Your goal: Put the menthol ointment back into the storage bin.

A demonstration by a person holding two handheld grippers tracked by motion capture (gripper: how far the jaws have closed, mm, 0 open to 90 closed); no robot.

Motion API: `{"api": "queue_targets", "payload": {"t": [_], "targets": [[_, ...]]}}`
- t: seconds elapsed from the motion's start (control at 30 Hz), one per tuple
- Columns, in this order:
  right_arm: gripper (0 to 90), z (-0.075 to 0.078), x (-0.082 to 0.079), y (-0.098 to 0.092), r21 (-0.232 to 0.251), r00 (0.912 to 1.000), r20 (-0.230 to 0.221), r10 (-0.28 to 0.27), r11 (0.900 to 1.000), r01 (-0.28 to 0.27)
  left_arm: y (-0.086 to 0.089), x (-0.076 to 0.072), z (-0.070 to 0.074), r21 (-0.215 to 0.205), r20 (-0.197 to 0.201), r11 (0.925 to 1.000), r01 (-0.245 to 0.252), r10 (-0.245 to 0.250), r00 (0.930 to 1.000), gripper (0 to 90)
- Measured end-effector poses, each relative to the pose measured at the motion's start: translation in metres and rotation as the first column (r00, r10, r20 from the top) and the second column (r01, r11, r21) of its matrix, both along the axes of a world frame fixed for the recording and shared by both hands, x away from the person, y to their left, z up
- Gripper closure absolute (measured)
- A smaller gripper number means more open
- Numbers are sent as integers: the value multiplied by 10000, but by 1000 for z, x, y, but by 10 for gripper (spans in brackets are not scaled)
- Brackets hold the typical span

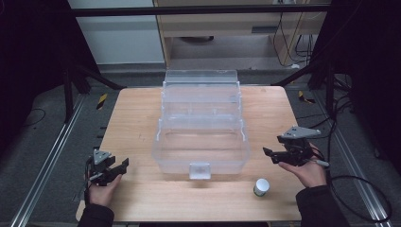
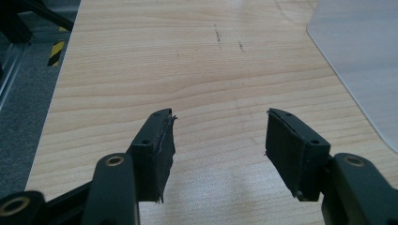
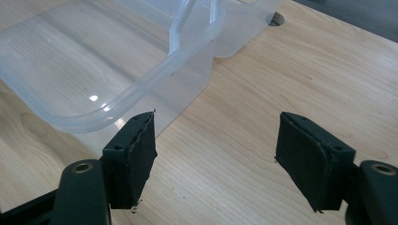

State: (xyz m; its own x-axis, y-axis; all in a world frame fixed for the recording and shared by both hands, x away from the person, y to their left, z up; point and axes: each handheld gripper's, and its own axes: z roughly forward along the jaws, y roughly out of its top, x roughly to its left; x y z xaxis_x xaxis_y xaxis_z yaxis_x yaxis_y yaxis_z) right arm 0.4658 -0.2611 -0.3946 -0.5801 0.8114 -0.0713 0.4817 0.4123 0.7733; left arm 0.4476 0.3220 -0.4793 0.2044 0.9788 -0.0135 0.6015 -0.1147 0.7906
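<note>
My left gripper (image 1: 124,164) sits at the near left corner of the pale wooden bench (image 1: 137,118), jaws spread wide with nothing between them. In the left gripper view (image 2: 219,140) only bare wood lies ahead of those jaws, and the rounded corner of the clear plastic storage box (image 2: 361,65) shows well off to their right and beyond.

That large transparent box (image 1: 201,156), lid thrown back towards the far edge, stands in the middle of the bench between my two hands, its long side running across from left to right, with a small clear latch tab (image 1: 199,170) on its near wall.

Further right, a small white-capped round jar (image 1: 261,186) stands upright on the bench, apart from the box and near my right hand (image 1: 309,172). It lies behind and below the right gripper (image 1: 268,154), towards my side of the bench, not ahead of the jaws.

The right gripper's jaws are also wide and empty. In the right gripper view (image 3: 216,154) they point past the box's near right corner (image 3: 136,93), which lies just ahead and to their left.

I judge the right hand far nearer the jar, so it should take it. It would have to pull back and turn, since the jaws now face the box wall, the one thing in the way.
</note>
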Motion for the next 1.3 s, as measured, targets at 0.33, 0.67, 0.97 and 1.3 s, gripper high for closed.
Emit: {"api": "queue_targets", "payload": {"t": [0.33, 0.67, 0.97, 1.3], "targets": [[280, 17, -2, 8, -628, 9939, -352, 1050, 9923, -1070, -2, 0, -1, 89, -48, 9999, 119, -119, 9999, 412], [270, 22, -5, 17, -1230, 9757, -1050, 1922, 9711, -2045, -3, 1, -1, 154, -69, 9998, 162, -161, 9998, 409], [275, 25, -10, 25, -1762, 9407, -1438, 3073, 9274, -3299, -4, 1, -1, 166, -85, 9997, 177, -176, 9998, 408], [332, 26, -14, 33, -2119, 8967, -2175, 3856, 8781, -4290, -4, 1, -1, 167, -104, 9997, 198, -197, 9998, 409]]}}
